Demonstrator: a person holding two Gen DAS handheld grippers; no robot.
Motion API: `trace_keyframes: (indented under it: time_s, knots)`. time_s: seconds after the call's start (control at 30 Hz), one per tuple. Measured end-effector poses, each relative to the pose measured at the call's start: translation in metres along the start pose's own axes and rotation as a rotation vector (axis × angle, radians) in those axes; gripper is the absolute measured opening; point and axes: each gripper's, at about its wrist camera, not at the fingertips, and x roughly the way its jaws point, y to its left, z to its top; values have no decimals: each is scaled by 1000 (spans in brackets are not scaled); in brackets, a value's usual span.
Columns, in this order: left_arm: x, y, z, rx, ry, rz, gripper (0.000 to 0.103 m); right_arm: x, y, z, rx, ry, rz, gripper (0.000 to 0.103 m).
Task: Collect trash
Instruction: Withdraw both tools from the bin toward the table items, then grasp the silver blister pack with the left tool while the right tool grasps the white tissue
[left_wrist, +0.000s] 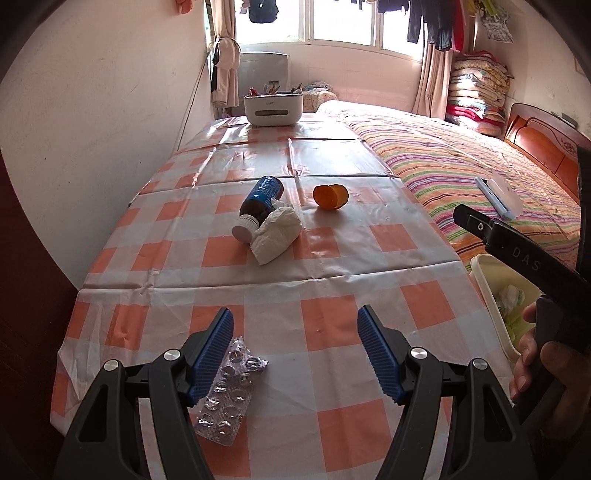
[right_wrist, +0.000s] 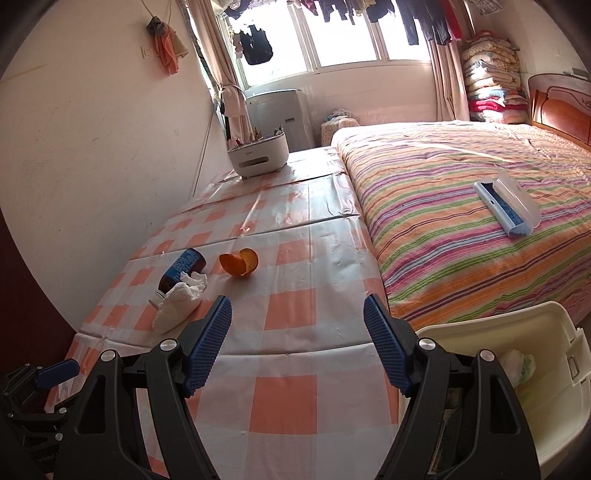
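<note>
Currently both grippers stand wide open and empty over the checked table (left_wrist: 258, 295). Left gripper (left_wrist: 295, 350): jaws spread, nothing between the pads. Right gripper (right_wrist: 297, 343): same, released, nothing held.

Trash still on the table:
- blister pack (left_wrist: 225, 395), used, lying flat near the front edge, just under and beside the left gripper's left pad (left_wrist: 212, 354); touching or not, I cannot tell.
- tissue (left_wrist: 275, 229), crumpled, leaning against a brown bottle (left_wrist: 258, 203) that lies on its side, mid-table.
- orange peel (left_wrist: 330, 196), just right of the bottle, apart from it.

Bin (right_wrist: 546, 369): cream, open, off the table's right front corner beside the bed (right_wrist: 461, 221); one crumpled scrap (right_wrist: 519, 363) already inside. So the task is begun, most pieces left.

Step in hand (judgement): pick the blister pack with the left gripper, since it is closest.

Notes for doing it well:
- Pack is thin and flat on a slick cloth; a straight top pinch will likely slide off. Better to shift the gripper left so the pack sits between the pads, tilt steeply, and catch a long edge.
- Close slowly; foil crumples and can spring out.
- Avoid pinching the cloth along with it, or the bottle may roll.
- The right gripper sits between table and bin; keep it out of the carry path, or use it for the peel.
- Not trash, leave alone: white organiser (left_wrist: 273, 107) at the far end, lint brush (right_wrist: 508, 208) on the bed.
</note>
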Motion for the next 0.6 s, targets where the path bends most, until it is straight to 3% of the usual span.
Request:
trace_keyframes:
  time_s: [0.23, 0.4, 0.6]
  knots:
    - [-3, 49, -11, -81, 42, -62, 68, 13, 27, -8, -51, 35, 49, 73]
    - [1, 62, -17, -76, 54, -74, 67, 23, 46, -14, -81, 64, 73, 73]
    - [16, 63, -29, -35, 131, -129, 67, 30, 59, -21, -115, 83, 80, 73]
